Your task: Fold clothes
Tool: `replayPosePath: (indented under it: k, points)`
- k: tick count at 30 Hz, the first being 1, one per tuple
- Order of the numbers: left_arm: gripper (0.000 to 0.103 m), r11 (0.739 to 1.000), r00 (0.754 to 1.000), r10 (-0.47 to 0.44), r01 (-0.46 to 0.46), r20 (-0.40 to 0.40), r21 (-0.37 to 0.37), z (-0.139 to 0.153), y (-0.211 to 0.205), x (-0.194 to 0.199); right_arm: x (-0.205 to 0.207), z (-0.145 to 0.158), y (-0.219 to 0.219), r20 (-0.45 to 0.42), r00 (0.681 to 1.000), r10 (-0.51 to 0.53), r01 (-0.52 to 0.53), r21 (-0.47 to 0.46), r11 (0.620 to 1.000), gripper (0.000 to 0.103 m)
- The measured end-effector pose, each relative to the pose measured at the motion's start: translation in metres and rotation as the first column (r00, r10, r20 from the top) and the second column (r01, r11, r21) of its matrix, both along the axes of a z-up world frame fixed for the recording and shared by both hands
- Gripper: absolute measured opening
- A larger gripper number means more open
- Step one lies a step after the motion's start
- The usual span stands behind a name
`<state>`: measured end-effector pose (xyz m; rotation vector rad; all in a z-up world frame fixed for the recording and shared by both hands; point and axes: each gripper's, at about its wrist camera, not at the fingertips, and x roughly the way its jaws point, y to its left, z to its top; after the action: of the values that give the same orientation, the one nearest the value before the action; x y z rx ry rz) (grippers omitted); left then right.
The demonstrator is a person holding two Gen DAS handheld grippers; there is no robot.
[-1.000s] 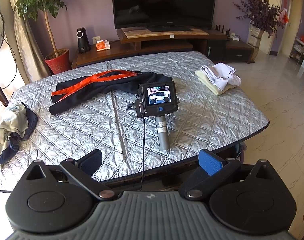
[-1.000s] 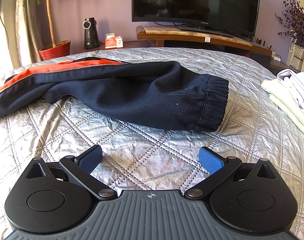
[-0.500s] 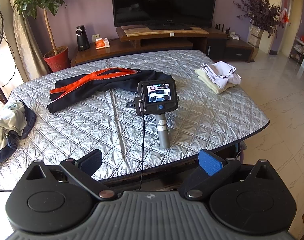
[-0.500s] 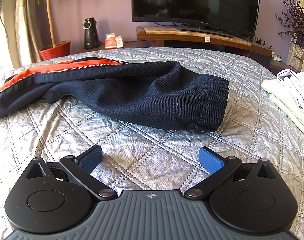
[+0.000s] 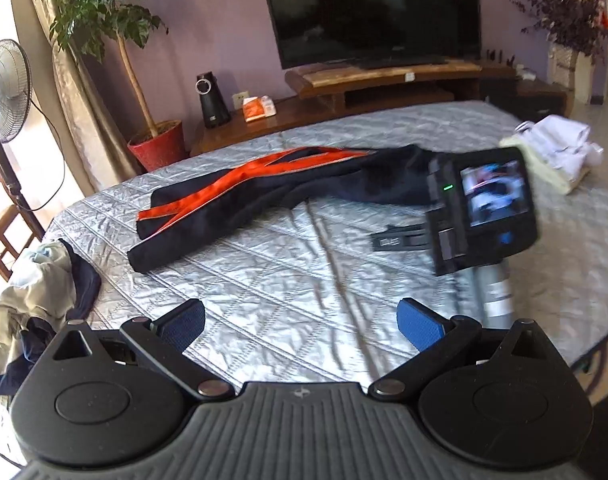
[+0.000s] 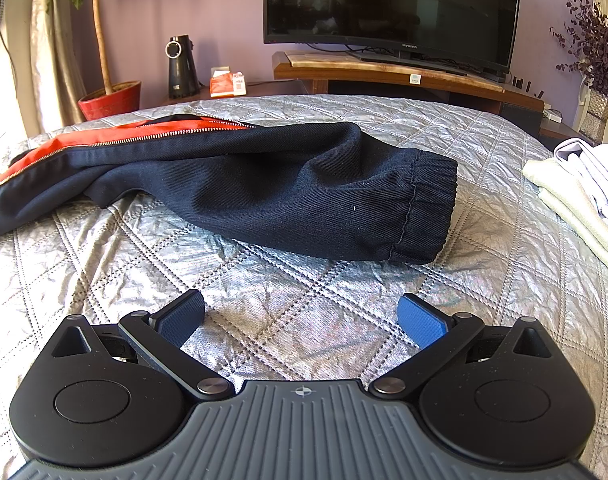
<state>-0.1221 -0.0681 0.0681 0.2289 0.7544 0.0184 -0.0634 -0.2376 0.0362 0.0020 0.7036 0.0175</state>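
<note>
Your left gripper [image 5: 301, 320] hangs above the near edge of the quilted silver table cover [image 5: 287, 280], its blue pads spread wide with nothing between them. Your right gripper [image 6: 301, 318] sits low on the same cover, just short of the garment, its jaws likewise wide apart and empty.

In the left wrist view, the other handheld unit [image 5: 484, 208] stands near and to the right, its small screen lit and its grey handle below; it is blurred. At the near left edge of the table a crumpled heap of pale and dark clothes [image 5: 35, 300] lies half over the side.

The thing you are folding, the navy jacket with orange panels [image 5: 263, 196], lies stretched across the middle of the cover, running from near left to far right. From the right wrist view, its ribbed cuff [image 6: 428, 212] is the closest part, straight ahead and slightly right of your right gripper, apart from the pads. The zip and orange strip run away to the far left.

To the right, a stack of folded pale clothes [image 6: 580, 196] rests on the cover near the right edge.

Beyond the table stand a wooden TV stand [image 6: 384, 72] with a dark television [image 6: 392, 4], a black speaker [image 6: 181, 66], an orange box [image 6: 225, 84], a potted plant in a red pot [image 6: 111, 98], and, far left in the left wrist view, a standing fan [image 5: 5, 92].
</note>
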Motion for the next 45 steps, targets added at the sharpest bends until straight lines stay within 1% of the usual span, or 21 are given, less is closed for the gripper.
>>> replayPosePath:
  k: [2, 5, 7, 10, 12, 13, 14, 17, 18, 20, 21, 45]
  points:
    - [0.097, 0.999, 0.999, 0.037, -0.036, 0.010, -0.002, -0.016, 0.013, 0.022, 0.000, 0.000, 0.000, 0.000, 1.000, 0.000, 0.000, 0.000, 1.000, 0.103]
    - [0.098, 0.995, 0.994, 0.095, -0.093, 0.061, -0.038, -0.035, 0.031, 0.051, 0.000, 0.000, 0.000, 0.000, 1.000, 0.000, 0.000, 0.000, 1.000, 0.103]
    - [0.100, 0.994, 0.992, 0.100, -0.096, 0.083, -0.044, -0.044, 0.036, 0.064, 0.000, 0.000, 0.000, 0.000, 1.000, 0.000, 0.000, 0.000, 1.000, 0.103]
    - [0.102, 0.997, 0.990, 0.078, -0.080, 0.120, 0.014, -0.062, 0.031, 0.079, 0.000, 0.000, 0.000, 0.000, 1.000, 0.000, 0.000, 0.000, 1.000, 0.103]
    - [0.102, 0.994, 0.991, 0.090, -0.095, 0.095, 0.058, -0.078, 0.030, 0.092, 0.000, 0.000, 0.000, 0.000, 1.000, 0.000, 0.000, 0.000, 1.000, 0.103]
    - [0.102, 0.991, 0.992, 0.107, -0.112, 0.069, 0.073, -0.085, 0.029, 0.097, 0.000, 0.000, 0.000, 0.000, 1.000, 0.000, 0.000, 0.000, 1.000, 0.103]
    - [0.103, 0.993, 0.992, 0.103, -0.107, 0.068, 0.046, -0.089, 0.032, 0.099, 0.000, 0.000, 0.000, 0.000, 1.000, 0.000, 0.000, 0.000, 1.000, 0.103]
    - [0.102, 0.995, 0.993, 0.071, -0.065, 0.094, -0.071, -0.098, 0.042, 0.099, 0.000, 0.000, 0.000, 0.000, 1.000, 0.000, 0.000, 0.000, 1.000, 0.103]
    - [0.102, 0.991, 0.995, 0.061, -0.051, 0.077, -0.122, -0.099, 0.047, 0.102, 0.000, 0.000, 0.000, 0.000, 1.000, 0.000, 0.000, 0.000, 1.000, 0.103]
    - [0.103, 0.978, 0.997, 0.067, -0.055, 0.050, -0.200, -0.100, 0.055, 0.106, 0.000, 0.000, 0.000, 0.000, 1.000, 0.000, 0.000, 0.000, 1.000, 0.103]
    - [0.103, 0.976, 0.997, 0.068, -0.057, 0.047, -0.209, -0.100, 0.056, 0.106, 0.000, 0.000, 0.000, 0.000, 1.000, 0.000, 0.000, 0.000, 1.000, 0.103]
    - [0.103, 0.977, 0.997, 0.068, -0.058, 0.044, -0.206, -0.099, 0.053, 0.107, 0.001, 0.000, 0.000, 0.000, 1.000, 0.000, 0.000, 0.000, 1.000, 0.103]
